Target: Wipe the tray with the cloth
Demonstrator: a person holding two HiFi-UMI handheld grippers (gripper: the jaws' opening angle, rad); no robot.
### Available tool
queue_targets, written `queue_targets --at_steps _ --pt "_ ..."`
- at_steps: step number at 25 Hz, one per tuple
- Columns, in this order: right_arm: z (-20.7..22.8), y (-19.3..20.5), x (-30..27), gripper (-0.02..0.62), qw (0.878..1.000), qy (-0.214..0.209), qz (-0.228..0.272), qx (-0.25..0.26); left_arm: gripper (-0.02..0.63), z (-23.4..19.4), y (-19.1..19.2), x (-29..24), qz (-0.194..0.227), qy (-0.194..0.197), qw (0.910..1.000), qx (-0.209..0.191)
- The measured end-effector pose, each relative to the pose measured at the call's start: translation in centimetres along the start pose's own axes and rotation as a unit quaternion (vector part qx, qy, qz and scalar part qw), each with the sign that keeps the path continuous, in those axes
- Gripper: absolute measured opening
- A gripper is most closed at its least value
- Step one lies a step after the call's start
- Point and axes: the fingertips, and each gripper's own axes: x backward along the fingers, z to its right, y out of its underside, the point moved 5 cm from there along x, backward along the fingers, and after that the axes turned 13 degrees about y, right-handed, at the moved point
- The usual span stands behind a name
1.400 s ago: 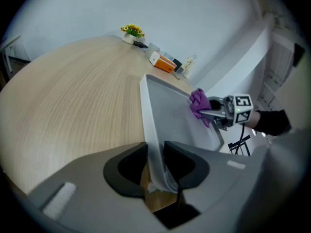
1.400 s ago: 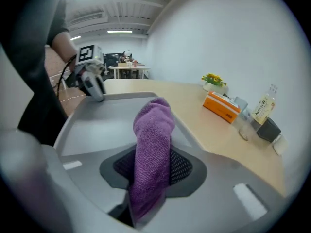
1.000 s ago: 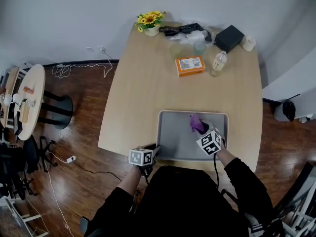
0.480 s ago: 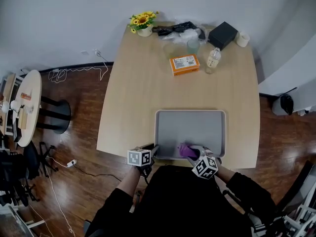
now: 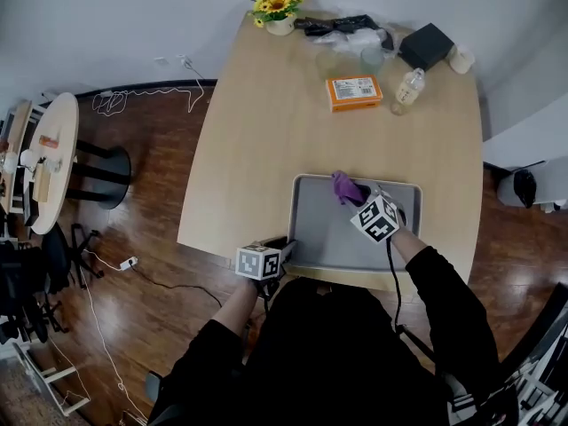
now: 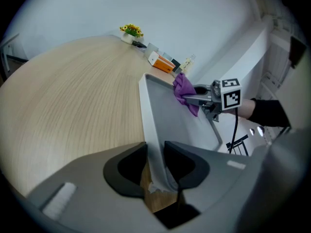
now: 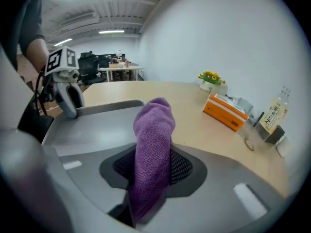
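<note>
With the left gripper [image 5: 285, 249] clamping the grey tray [image 5: 312, 238] by its near left corner, the right gripper [image 5: 357, 199], pinching the purple cloth [image 5: 344, 186] at the tray's far edge, should press flat and sweep overlapping strokes

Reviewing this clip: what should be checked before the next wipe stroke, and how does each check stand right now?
1. Cloth clamped in right gripper: ok.
2. Left gripper clamped on tray rim: ok.
3. Cloth pressed on tray floor: cannot tell.
4. Tray fully on table: ok.
5. Nothing else on the tray in the cloth's path: ok.
6. Box well away from tray: ok.
</note>
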Motion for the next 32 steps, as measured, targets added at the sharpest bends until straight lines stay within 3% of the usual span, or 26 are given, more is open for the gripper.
queue_targets --at_steps 3,5,8,12,17,22,25,29,32 --pt "-0.4 -0.6 -0.1 0.132 0.999 0.041 -0.007 -0.034 0.101 0.0 -0.2 0.1 -0.004 0.004 1.0000 -0.002" --pt "-2.1 -0.5 0.7 0.132 0.998 0.040 -0.003 -0.038 0.101 -0.1 -0.2 0.2 -0.008 0.004 0.9999 -0.004" --pt "-7.2 -0.1 3.2 0.132 0.999 -0.034 0.009 -0.004 0.103 -0.2 -0.1 0.2 -0.014 0.002 0.9999 -0.006" --pt "-14.7 0.9 7.2 0.133 0.989 -0.140 0.022 0.043 0.103 -0.1 -0.1 0.1 -0.014 0.003 0.9999 -0.004" --pt "-16.5 1.1 7.9 0.130 0.986 -0.165 0.026 0.021 0.103 0.0 -0.1 0.0 -0.013 0.000 0.9999 -0.003" --pt "-15.4 0.2 6.1 0.132 0.968 -0.193 0.070 0.143 0.103 0.1 -0.1 -0.1 -0.008 0.005 1.0000 0.001" --pt "-11.0 -1.5 2.4 0.132 0.971 -0.159 0.071 0.163 0.103 0.0 0.0 -0.1 0.001 0.008 0.9999 0.007" --pt "-3.8 -3.8 -2.3 0.132 0.991 -0.082 0.034 0.098 0.104 0.0 0.0 -0.2 0.005 0.014 0.9998 0.010" --pt "-2.9 -4.7 -2.9 0.130 0.995 -0.055 0.023 0.081 0.104 -0.3 0.0 0.0 0.004 0.017 0.9998 0.007"
